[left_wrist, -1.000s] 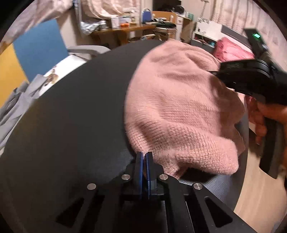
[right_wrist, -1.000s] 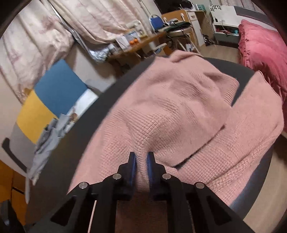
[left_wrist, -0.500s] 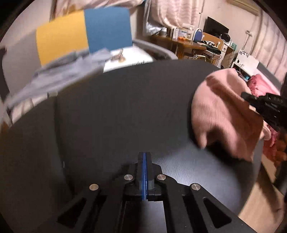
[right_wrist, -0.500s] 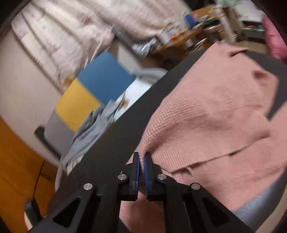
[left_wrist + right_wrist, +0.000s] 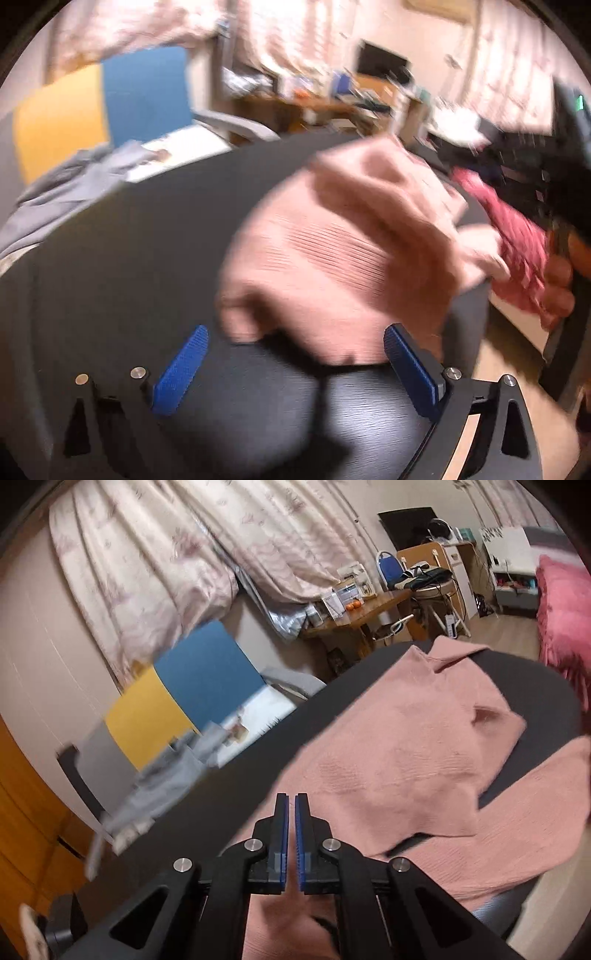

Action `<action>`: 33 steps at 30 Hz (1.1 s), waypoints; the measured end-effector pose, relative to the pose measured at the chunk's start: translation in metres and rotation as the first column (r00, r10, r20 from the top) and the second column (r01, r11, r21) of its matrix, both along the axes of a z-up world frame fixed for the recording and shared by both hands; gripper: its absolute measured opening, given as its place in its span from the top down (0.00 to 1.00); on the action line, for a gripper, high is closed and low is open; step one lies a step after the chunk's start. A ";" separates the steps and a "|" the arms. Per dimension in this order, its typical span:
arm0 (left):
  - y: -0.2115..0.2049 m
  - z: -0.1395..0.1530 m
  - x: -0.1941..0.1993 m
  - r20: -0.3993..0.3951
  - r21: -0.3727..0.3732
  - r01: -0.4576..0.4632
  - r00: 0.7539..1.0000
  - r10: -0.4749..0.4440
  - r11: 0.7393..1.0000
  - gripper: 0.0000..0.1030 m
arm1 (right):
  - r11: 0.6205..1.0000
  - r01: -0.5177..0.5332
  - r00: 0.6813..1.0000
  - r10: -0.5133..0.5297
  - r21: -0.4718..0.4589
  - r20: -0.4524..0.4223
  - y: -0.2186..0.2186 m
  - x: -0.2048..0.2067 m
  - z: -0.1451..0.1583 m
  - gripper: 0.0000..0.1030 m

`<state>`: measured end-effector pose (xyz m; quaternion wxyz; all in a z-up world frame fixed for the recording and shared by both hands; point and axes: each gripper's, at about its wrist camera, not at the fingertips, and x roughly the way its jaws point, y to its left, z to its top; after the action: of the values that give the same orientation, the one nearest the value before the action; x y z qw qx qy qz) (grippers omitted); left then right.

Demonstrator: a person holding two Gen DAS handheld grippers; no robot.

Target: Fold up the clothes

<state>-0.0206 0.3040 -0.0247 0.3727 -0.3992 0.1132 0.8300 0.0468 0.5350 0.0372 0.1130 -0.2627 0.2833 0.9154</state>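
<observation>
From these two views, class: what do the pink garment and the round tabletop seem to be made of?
Pink garment: seemingly a soft knit, perhaps wool or acrylic; matte, with fine ribbed texture and limp folds. Round tabletop: dark, likely wood or laminate; a faint grain and dull sheen show near the left tongs.

No legible text anywhere.

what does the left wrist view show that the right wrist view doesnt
Only the left wrist view shows the left gripper, jaws spread wide and empty at the near edge of the pink sweater, plus a hand holding the other tool at far right; it is heavily blurred.

Only the right wrist view shows the right gripper, jaws nearly together with a thin gap and nothing visibly between them, and the sweater's far collar and a sleeve hanging over the table's right edge.

Both show the sweater on the black table, the grey garment and the blue and yellow panel.
</observation>
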 end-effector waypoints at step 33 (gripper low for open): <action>-0.146 0.056 -0.055 0.348 0.165 -0.241 0.921 0.172 0.956 0.92 | 0.918 -0.360 0.932 0.347 -0.168 -0.104 -0.072 -0.124 0.085 1.00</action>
<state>-0.0759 0.1578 0.0312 0.3352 -0.5018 -0.0798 0.7934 -0.0771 0.4626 0.1222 -0.0891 -0.2855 0.3184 0.8996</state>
